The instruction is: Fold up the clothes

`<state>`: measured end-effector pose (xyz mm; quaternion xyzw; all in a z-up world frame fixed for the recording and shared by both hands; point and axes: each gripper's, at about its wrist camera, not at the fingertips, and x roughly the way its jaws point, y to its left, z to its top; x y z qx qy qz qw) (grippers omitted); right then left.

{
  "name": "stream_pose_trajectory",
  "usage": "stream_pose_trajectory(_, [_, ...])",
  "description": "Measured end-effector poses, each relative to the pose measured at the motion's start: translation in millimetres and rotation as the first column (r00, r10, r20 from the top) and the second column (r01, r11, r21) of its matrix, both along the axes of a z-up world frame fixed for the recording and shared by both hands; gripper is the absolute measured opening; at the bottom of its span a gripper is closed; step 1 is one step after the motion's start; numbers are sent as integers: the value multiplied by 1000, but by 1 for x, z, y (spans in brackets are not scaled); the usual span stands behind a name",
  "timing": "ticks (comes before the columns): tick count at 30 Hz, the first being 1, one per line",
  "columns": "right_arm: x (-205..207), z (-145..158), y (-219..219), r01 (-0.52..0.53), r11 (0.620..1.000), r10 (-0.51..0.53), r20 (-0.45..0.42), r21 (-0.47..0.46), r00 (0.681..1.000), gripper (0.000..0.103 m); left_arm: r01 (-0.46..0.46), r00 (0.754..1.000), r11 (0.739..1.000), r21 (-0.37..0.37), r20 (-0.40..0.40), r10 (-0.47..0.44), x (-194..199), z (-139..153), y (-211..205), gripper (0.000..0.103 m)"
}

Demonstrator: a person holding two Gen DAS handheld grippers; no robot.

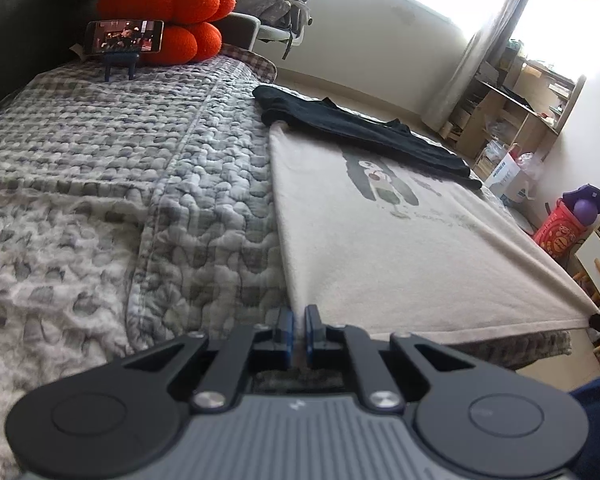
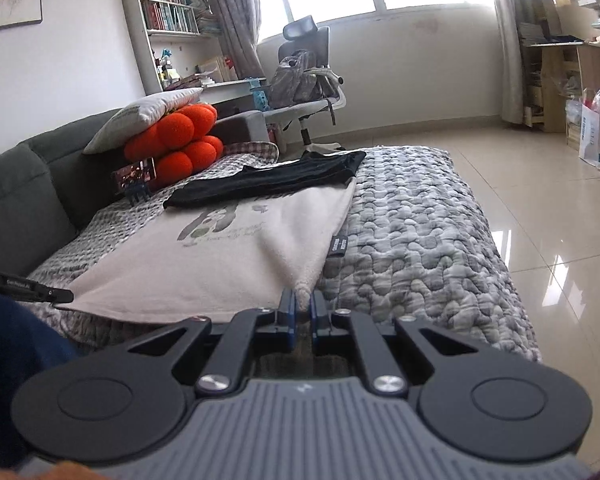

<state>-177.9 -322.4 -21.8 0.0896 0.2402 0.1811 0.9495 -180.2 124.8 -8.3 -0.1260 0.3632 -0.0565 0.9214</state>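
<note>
A cream T-shirt with a grey printed figure lies spread on the quilted bed, and its far part is black. My left gripper is shut on the shirt's near left corner, lifting the hem off the quilt. In the right wrist view the same cream shirt stretches away, and my right gripper is shut on its near right corner, where the cloth bunches between the blue pads. The hem hangs taut between both grippers. The left gripper's tip shows at the far left of the right wrist view.
A grey quilted bedspread covers the bed. Orange round cushions, a white pillow and a phone on a stand sit at the head. An office chair, shelves and a glossy tiled floor lie beyond.
</note>
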Motion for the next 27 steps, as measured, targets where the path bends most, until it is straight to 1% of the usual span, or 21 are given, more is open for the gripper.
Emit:
stream_pose_trajectory(4, [-1,2,-4,-4,1000,4,-11,10,1000,8,3,1000,999,35,4,-4,0,10,-3,6])
stream_pose_trajectory(8, [17,-2,-1,0,999,1,-32,34,999,9,-15,1000,997,76,-26,17,21,15,-8,7])
stream_pose_trajectory(10, [26,2,3,-2,999,3,-18,54,1000,9,-34,999,998,58,-38,36,31,19,-7,7])
stream_pose_trajectory(14, [46,12,4,4,995,-5,8,97,1000,10,-77,996,997,22,-34,78,50,31,-4,7])
stream_pose_trajectory(17, [66,15,1,22,990,-22,4,139,1000,10,-121,991,993,5,-57,121,69,38,-1,7])
stream_pose_trajectory(19, [84,15,0,37,985,-37,-2,166,999,10,-159,984,987,13,-76,159,87,41,-1,7])
stream_pose_trajectory(21, [103,14,1,54,980,-52,-13,190,999,10,-183,980,982,38,-72,186,105,46,-4,7])
stream_pose_trajectory(25, [143,9,5,100,970,-89,-60,223,994,10,-226,967,972,58,-104,231,145,45,-7,7])
stream_pose_trajectory(27, [163,3,3,129,956,-104,-105,265,989,10,-249,957,966,64,-135,256,165,42,-6,8])
